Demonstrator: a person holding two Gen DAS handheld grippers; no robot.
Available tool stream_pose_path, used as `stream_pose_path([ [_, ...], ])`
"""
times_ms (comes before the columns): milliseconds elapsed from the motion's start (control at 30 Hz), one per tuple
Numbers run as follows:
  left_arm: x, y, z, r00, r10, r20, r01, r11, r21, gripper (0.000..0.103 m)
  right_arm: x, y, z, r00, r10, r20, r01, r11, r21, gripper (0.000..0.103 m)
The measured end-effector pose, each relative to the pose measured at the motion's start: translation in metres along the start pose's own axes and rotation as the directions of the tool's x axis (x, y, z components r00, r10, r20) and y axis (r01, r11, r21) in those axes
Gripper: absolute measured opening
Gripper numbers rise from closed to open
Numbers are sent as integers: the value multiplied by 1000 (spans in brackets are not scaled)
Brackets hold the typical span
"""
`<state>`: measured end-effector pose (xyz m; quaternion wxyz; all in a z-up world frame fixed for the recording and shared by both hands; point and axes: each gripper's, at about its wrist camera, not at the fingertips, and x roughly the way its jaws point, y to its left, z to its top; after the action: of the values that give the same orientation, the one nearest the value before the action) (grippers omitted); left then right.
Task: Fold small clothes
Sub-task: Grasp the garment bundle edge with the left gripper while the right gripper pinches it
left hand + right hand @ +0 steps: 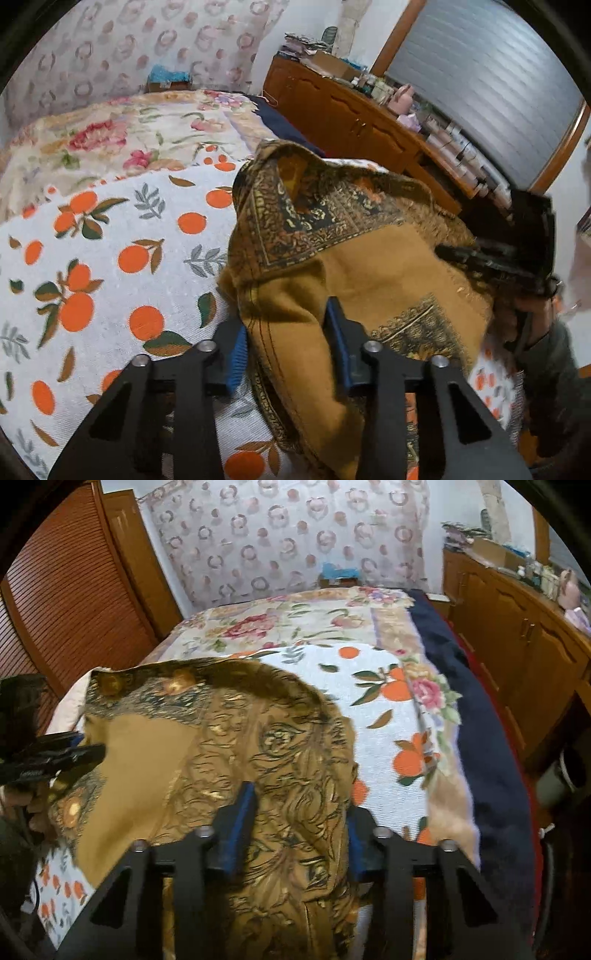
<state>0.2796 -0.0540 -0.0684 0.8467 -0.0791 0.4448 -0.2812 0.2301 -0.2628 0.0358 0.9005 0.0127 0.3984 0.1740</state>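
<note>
Between both claws, cloth (369, 258) bunched, axis unclear.

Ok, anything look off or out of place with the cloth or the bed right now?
Nothing is damaged or spilled. The brown patterned cloth is bunched and rumpled, not flat, on the orange-print sheet, with both the left gripper and right gripper closed on its folds.

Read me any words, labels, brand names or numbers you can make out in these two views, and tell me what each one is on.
No text can be read in either view.
Left gripper: a faint pale mark on its side, too blurred to read.
Bottles and boxes on the wooden dresser: any labels are too small to read.
Brown patterned cloth: ornament only, no lettering.
</note>
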Motion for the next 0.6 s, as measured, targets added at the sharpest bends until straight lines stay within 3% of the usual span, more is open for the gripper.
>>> stream_pose_path([
  [33,-1,1,0,1000,-21,3,21,1000,-6,35,-1,1,0,1000,6,-3,-6,1000,-6,29],
  [67,-2,2,0,999,-43,7,43,999,-9,30,-3,2,-1,1000,11,-8,-11,1000,-8,19],
  [167,-10,-5,0,997,-71,31,71,997,5,11,-15,4,2,999,35,6,-34,999,-14,14],
  [400,-55,-34,-2,988,-41,151,27,995,95,9,-52,34,10,990,7,140,7,995,-98,12],
  [600,-111,-26,-8,963,6,268,-28,996,81,9,-70,76,22,976,44,212,1,978,-208,11],
])
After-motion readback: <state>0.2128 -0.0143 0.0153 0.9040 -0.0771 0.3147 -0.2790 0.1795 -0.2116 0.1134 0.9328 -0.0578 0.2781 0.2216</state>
